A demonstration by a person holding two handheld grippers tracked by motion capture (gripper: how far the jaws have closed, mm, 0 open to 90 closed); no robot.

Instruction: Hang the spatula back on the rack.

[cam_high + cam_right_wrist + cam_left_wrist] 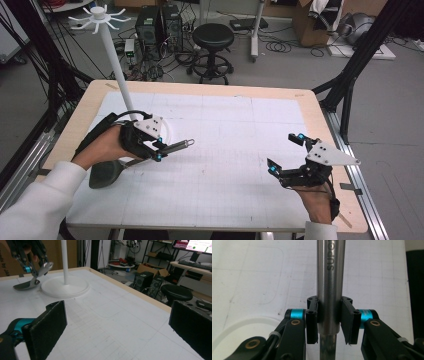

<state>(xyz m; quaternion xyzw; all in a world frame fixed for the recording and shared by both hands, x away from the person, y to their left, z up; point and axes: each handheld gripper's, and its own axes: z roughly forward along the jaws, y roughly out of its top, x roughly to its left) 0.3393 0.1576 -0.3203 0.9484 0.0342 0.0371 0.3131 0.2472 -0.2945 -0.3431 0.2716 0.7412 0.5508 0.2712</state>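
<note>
A steel-handled spatula (pixel 150 152) is clamped by its handle in the left gripper (pixel 159 150) near the table's (pixel 310 107) left edge, its dark blade resting on the surface. A white rack stand (pixel 111 55) is set just behind. The right gripper (pixel 285 154) is held wide apart, near the right edge.

- The left gripper (pixel 159 150), black with blue joints and a grey three-cornered plate, is held low at the table's left; its jaws are clamped on a steel utensil handle (pixel 329 290).
- The right gripper (pixel 285 155) is held at the right, jaws spread wide, nothing between them.
</note>
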